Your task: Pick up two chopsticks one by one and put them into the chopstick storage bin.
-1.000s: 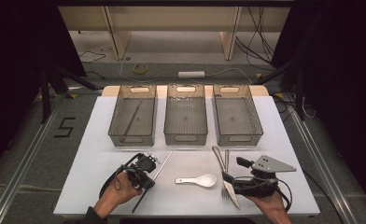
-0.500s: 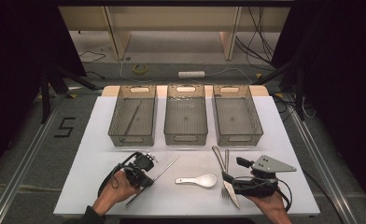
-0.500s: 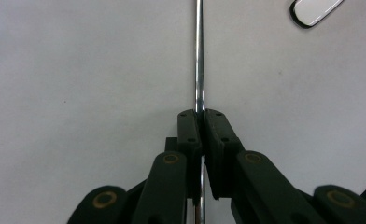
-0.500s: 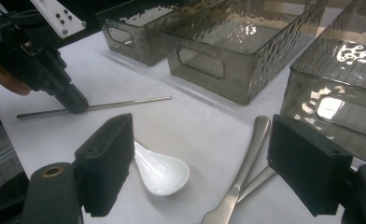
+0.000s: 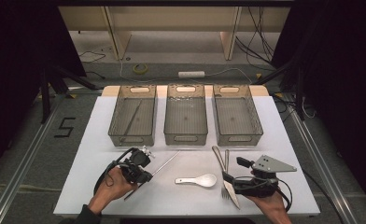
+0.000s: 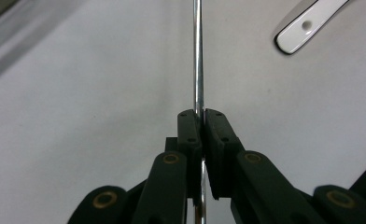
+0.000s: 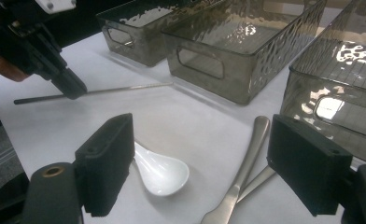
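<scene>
at a white table (image 5: 284, 140) under a fixed overhead camera, a person's left gripper (image 5: 146, 175) is clamped tight on a thin metal chopstick (image 5: 165, 164), its two black jaws pressed together with only the rod between them. in the left gripper view the chopstick (image 6: 198, 56) runs straight up from between the jaws, above the white surface. from above, the rod slants from the near left edge of the table up toward the middle bin (image 5: 186, 114), and it lies just in front of the three bins.

the right gripper (image 5: 228, 179) rests at the near right of the table with its jaws standing wide apart and nothing between the pads; in its own view the black pads (image 7: 107, 161) frame a white ceramic spoon (image 7: 160, 173) and the handles of a metal knife (image 7: 239, 177) lying on the table.

three smoky clear plastic bins sit in a row across the far half of the table. the left bin (image 5: 133, 116) has one thin stick lying in it; the right bin (image 5: 237, 114) stands beside the middle one.

the only writing that can be read is a dark figure "5" (image 5: 65, 127) marked on the floor to the left of the table.
</scene>
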Demonstrator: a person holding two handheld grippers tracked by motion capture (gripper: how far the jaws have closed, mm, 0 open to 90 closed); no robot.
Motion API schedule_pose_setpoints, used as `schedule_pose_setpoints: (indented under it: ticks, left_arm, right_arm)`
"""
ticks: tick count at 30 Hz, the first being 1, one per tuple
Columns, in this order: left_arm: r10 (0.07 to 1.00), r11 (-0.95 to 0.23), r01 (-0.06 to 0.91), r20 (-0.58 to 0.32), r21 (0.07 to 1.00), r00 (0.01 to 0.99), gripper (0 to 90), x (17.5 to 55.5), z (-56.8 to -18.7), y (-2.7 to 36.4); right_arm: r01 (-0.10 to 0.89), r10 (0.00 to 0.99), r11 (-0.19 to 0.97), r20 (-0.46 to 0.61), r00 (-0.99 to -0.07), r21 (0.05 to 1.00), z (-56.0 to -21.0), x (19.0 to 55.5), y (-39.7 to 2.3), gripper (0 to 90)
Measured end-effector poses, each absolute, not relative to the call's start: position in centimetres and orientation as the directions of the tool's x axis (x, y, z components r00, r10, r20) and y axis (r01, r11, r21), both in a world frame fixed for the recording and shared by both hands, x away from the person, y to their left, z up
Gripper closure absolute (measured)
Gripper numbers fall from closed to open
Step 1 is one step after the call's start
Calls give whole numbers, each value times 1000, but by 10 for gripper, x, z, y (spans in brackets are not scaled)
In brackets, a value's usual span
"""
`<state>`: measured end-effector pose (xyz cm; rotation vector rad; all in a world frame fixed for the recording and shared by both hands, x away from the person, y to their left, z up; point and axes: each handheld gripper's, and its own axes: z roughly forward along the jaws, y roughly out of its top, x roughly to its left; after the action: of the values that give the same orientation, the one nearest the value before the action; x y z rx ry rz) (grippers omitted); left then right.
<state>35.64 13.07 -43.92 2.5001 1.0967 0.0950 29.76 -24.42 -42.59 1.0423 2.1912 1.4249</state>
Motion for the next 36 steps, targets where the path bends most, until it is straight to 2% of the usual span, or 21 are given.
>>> schedule_pose_setpoints:
  ticks: [17,36]
  left_arm:
    - [759,-482,657,-98,580,644,851,378,-390,158]
    - [842,-342,640,-78,688,534,851,434,-360,197]
  right_arm:
    - [402,725,233,117,-679,885,-426,298,-245,239]
    - [409,729,226,125,-673,884,-427,300,-246,239]
